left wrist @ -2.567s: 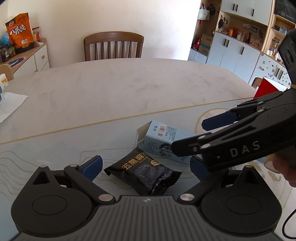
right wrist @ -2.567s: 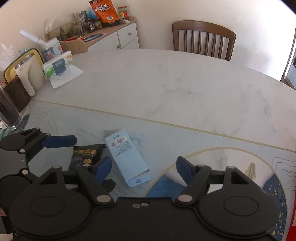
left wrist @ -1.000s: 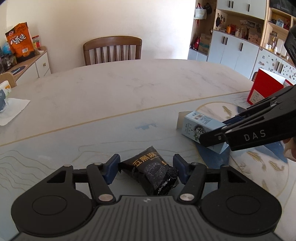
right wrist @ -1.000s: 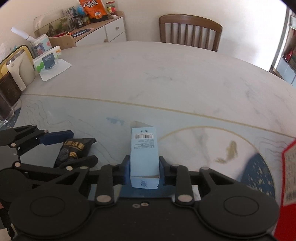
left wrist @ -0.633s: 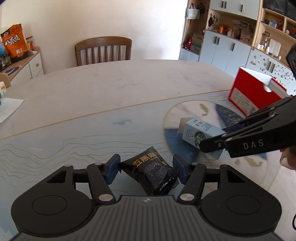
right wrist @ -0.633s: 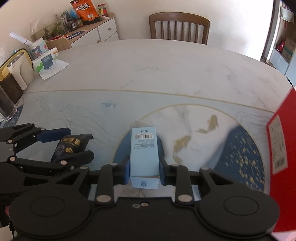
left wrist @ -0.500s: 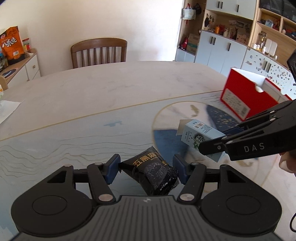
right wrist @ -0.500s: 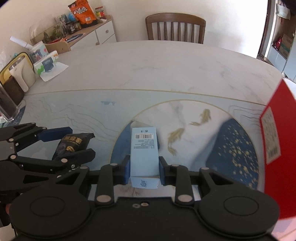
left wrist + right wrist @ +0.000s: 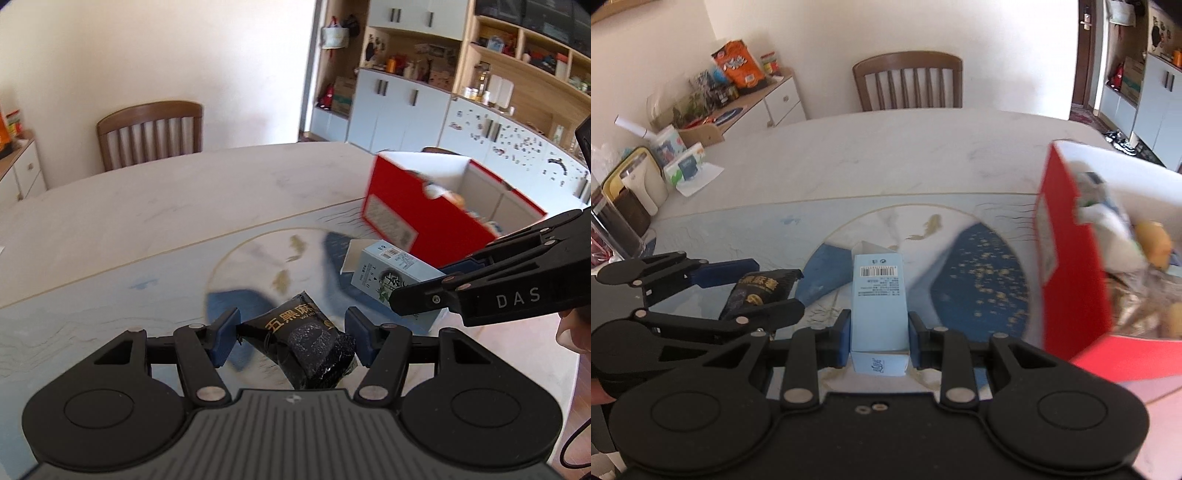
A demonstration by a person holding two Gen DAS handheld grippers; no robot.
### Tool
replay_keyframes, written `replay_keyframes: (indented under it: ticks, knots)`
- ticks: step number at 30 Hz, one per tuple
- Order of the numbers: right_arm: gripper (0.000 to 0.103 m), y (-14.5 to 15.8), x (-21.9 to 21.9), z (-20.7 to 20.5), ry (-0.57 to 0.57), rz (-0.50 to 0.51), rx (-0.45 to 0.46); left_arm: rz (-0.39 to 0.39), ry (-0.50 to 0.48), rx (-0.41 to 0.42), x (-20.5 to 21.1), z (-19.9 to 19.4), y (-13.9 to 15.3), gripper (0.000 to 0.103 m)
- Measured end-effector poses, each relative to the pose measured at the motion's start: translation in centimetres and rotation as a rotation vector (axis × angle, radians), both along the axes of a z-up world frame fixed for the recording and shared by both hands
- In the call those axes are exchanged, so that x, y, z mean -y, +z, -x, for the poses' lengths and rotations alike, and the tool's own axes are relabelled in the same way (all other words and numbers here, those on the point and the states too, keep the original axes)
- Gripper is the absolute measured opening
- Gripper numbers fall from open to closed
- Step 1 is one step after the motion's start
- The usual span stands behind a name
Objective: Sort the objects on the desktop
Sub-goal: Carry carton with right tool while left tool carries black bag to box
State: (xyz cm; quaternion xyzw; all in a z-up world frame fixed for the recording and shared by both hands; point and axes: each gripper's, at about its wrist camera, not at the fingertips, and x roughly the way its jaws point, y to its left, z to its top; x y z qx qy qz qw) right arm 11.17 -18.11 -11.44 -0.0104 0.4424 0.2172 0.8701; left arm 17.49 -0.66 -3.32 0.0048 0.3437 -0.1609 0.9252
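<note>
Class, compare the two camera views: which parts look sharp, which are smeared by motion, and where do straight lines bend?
Left wrist view: the black snack packet is sharp, the open red cardboard box smeared. Right wrist view: the pale blue carton is crisp, the box contents blurred, and the marble table edge bows with fisheye distortion.

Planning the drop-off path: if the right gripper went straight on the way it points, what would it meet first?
Probably nothing soon. The right gripper, shut on the blue carton, points across the table toward the chair; the red box sits off to its right. Depth is unclear.
</note>
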Motion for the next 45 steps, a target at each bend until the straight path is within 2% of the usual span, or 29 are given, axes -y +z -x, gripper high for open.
replay_keyframes:
  ticks: [12,23,37,45]
  knots:
    - [0.029,3.5,8.0,1.2,-0.098,-0.028,0.070,0.002,-0.112,0.064,7.1,-0.7,3.5,0.061]
    - [0.029,4.8,15.9,1.0,-0.179,-0.045,0.120,-0.014,-0.209,0.132,15.4,-2.8,5.9,0.062]
    - [0.029,4.6,25.1,-1.4,-0.287,0.014,0.159,-0.060,-0.323,0.142,25.5,-6.3,6.5,0.062]
    - [0.029,3.0,27.9,-3.9,-0.317,0.039,0.130,-0.121,-0.387,0.105,29.7,-8.9,5.1,0.062]
